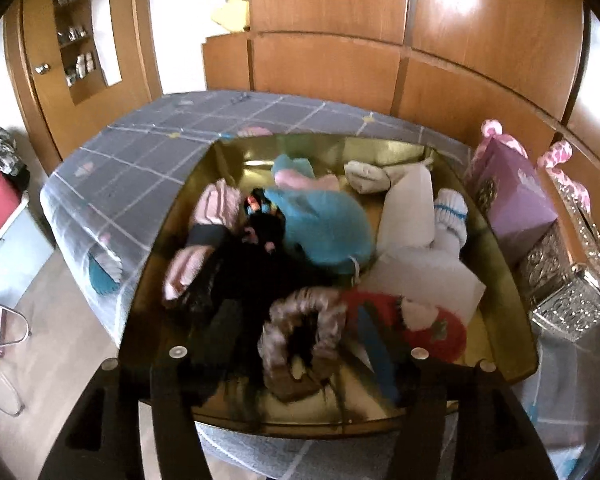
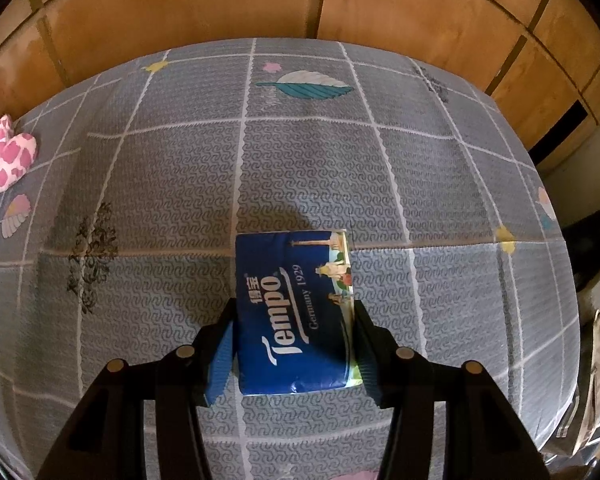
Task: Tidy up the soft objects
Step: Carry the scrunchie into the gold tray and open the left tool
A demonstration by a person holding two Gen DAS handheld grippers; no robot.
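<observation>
A: What does the left wrist view give that the right one lacks?

B: The gold-lined box point(image 1: 512, 280), shiny inside and packed with soft things. A fuzzy blue knit piece point(image 1: 324, 228) sits near its centre, pink ribbed cloth point(image 1: 216, 204) at nine o'clock of that, white socks with blue stripes point(image 1: 452, 216) at three o'clock, a red plush piece point(image 1: 424, 320) at five o'clock. A brown furry scrunchie point(image 1: 300, 328), ring-shaped, lies at six o'clock, just ahead of the left gripper point(image 1: 296, 364). That gripper's jaws stand apart and grip nothing. At three o'clock of the box stand a lilac carton point(image 1: 516, 200) and an embossed silver case point(image 1: 568, 300).

A: And the right wrist view?

B: The grey tablecloth point(image 2: 180, 168) alone, a fine wavy weave with white grid lines and a printed leaf. The right gripper point(image 2: 294, 344) is closed on a glossy blue Tempo tissue pack point(image 2: 292, 304), flat and rectangular, one pad on each long side, low in the centre of the view. A pink-and-white spotted plush point(image 2: 8, 156) lies at the cloth's nine o'clock edge.

A: Do both views show the wood panelling?

B: Yes, smooth brown panels at twelve o'clock in each.
</observation>
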